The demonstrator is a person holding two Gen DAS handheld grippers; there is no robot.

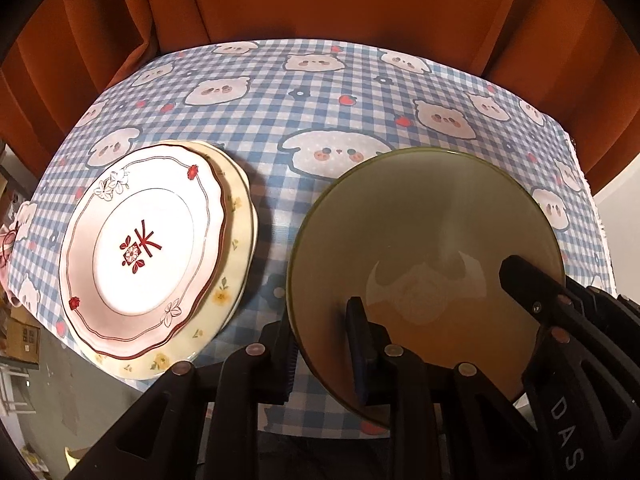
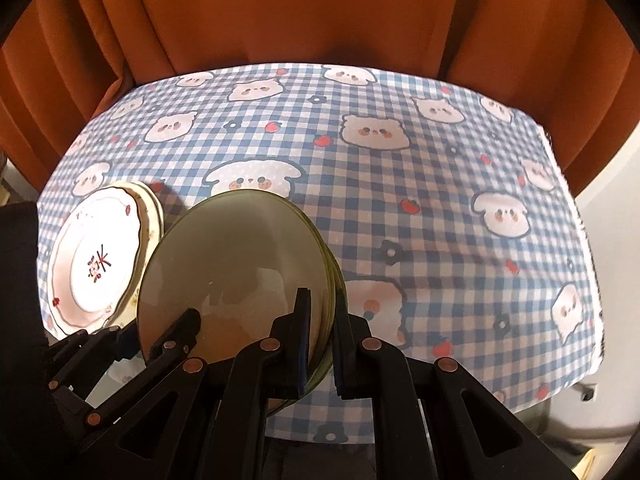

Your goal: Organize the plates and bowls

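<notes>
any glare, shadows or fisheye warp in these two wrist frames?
Left wrist view: a pale reflection sits in the green bowl; the plate stack casts a shadow to its right; the tablecloth bows with barrel distortion and the corners vignette black. Right wrist view: similar glare in the bowl, the same curved checks, slightly soft overall.

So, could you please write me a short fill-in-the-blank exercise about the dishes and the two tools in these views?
1. The green bowl is gripped at its rim by ____ tools, the left tool and the right tool.
2. The pink plate lies on top of a ____ floral plate.
3. The tablecloth has a blue and white ____ pattern with cartoon animals.
4. Behind the table hangs an ____ curtain.

Missing words: two; yellow; checked; orange
</notes>
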